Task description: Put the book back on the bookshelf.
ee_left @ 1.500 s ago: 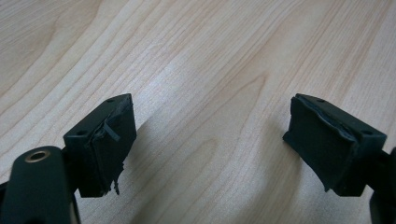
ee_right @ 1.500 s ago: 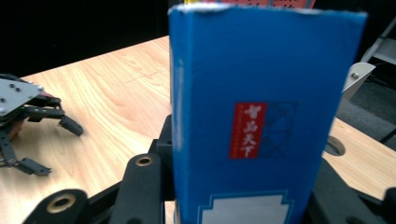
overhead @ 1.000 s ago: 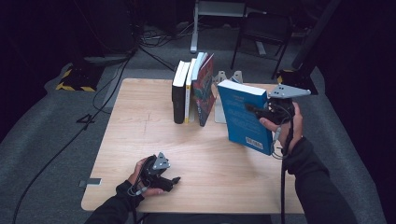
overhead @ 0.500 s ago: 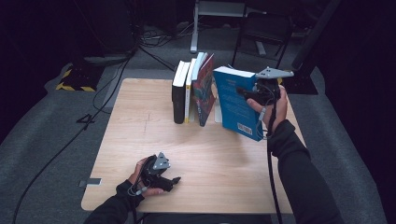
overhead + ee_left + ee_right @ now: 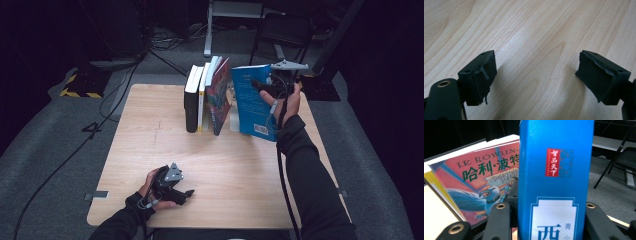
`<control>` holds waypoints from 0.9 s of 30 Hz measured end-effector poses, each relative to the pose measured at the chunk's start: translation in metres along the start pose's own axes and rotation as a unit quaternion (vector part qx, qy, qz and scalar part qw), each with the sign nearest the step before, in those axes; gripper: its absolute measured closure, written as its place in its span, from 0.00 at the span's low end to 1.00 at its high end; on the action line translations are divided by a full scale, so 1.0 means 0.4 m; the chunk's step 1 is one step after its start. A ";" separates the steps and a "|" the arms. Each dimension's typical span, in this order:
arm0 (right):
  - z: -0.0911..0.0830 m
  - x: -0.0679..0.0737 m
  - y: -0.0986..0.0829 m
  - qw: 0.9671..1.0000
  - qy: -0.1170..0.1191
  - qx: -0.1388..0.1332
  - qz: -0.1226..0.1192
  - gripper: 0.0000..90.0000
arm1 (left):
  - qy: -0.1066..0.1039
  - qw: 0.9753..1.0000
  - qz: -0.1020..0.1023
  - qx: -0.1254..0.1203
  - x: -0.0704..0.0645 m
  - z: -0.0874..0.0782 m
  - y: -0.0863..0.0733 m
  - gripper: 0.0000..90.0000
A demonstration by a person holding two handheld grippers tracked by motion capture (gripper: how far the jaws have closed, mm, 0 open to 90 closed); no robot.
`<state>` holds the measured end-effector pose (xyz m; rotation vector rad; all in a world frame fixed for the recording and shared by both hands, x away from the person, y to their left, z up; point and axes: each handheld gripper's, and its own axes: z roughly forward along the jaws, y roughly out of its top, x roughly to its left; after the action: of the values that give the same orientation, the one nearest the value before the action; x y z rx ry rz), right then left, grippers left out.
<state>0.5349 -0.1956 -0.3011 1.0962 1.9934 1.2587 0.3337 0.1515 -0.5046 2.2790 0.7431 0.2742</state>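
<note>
A blue book (image 5: pixel 250 102) is held tilted at the back right of the wooden table (image 5: pixel 235 170), with my right gripper (image 5: pixel 268 88) shut on its spine edge. In the right gripper view the blue spine (image 5: pixel 554 170) rises between the jaws of the right gripper (image 5: pixel 549 217). Just left of it a row of books stands: a black one (image 5: pixel 189 105), a white and yellow one (image 5: pixel 202 95) and a leaning colourful one (image 5: pixel 220 97), whose cover (image 5: pixel 479 182) appears beside the spine. My left gripper (image 5: pixel 186 192) rests open near the front edge; the left gripper (image 5: pixel 536 65) holds nothing above bare wood (image 5: pixel 531 30).
A small white upright piece (image 5: pixel 233 120) stands between the colourful book and the blue one. Beyond the table are a dark floor with cables (image 5: pixel 125 85), a metal stand (image 5: pixel 210 30) and a folding chair (image 5: pixel 616 160).
My right gripper has carried the blue book up and to the left, closer to the row of standing books. The left gripper has stayed still.
</note>
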 end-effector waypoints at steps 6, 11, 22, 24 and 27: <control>0.027 0.021 0.014 1.000 -0.015 0.001 -0.021 0.67 | 0.000 1.000 0.000 0.000 0.000 0.000 0.000 0.18; 0.043 0.018 0.021 1.000 -0.023 -0.003 -0.012 0.67 | 0.000 1.000 0.001 0.000 -0.001 0.000 0.000 0.18; 0.041 0.025 -0.034 0.999 -0.025 -0.025 -0.007 0.67 | 0.000 1.000 0.002 0.000 0.000 -0.001 0.000 0.18; 0.028 0.032 -0.043 0.999 -0.020 -0.027 -0.019 0.67 | 0.000 1.000 0.005 0.000 0.000 -0.001 -0.001 0.18; 0.010 0.038 -0.056 0.999 -0.012 -0.024 -0.021 0.67 | -0.001 1.000 0.004 0.000 0.000 -0.001 -0.001 0.18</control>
<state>0.5222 -0.1862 -0.3234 1.0352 1.9481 1.2595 0.3332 0.1519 -0.5044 2.2832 0.7325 0.2767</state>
